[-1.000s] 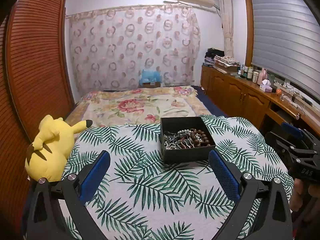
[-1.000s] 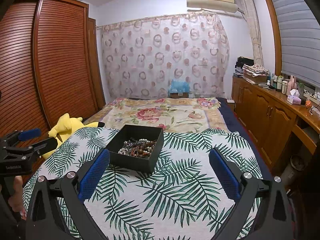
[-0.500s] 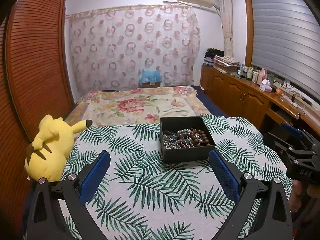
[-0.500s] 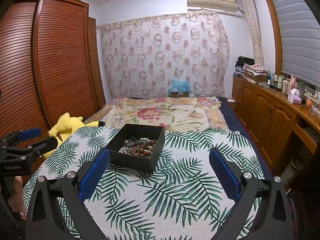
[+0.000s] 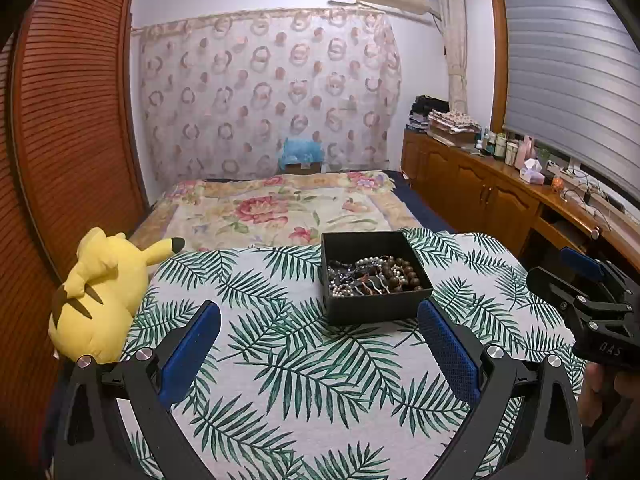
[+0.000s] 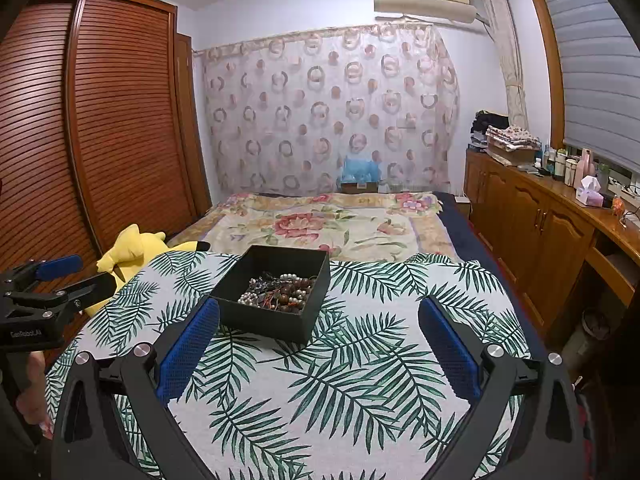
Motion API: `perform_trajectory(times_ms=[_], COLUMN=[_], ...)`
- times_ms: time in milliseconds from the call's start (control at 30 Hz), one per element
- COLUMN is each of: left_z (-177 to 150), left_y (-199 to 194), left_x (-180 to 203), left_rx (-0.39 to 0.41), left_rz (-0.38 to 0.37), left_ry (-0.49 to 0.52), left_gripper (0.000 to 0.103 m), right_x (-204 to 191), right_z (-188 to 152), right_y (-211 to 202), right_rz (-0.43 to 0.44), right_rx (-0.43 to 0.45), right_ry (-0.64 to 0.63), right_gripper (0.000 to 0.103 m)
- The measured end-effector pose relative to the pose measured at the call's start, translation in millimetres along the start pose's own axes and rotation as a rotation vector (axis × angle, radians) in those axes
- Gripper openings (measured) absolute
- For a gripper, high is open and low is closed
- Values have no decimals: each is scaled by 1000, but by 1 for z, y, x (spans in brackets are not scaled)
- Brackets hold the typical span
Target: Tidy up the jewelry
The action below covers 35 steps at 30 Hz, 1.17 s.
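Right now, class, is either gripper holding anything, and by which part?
Nothing is held. The left gripper and right gripper are both open, short of the black box.

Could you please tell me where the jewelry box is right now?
The jewelry box sits on the palm-leaf cloth, right of centre in the left wrist view, with the yellow plush off to its left.
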<state>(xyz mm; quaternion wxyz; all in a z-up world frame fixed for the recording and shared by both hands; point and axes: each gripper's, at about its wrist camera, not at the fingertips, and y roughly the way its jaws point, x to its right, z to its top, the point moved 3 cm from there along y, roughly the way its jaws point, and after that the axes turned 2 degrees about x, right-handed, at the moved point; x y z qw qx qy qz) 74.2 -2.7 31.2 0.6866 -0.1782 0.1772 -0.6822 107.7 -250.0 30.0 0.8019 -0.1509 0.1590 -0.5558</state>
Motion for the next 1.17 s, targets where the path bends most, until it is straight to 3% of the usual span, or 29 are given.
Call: perform_trajectory(times_ms=[1167], left_z=[-2], left_y=[0], left_x=[-1], left_rx=[-3], left_rz=[-5], left_ry=[-1], left_gripper=[95], right_x=[-1], right_z=[-1], right_y=[1], right_rz=[3], right_rx=[0], right_ry=[4], right_gripper=[100])
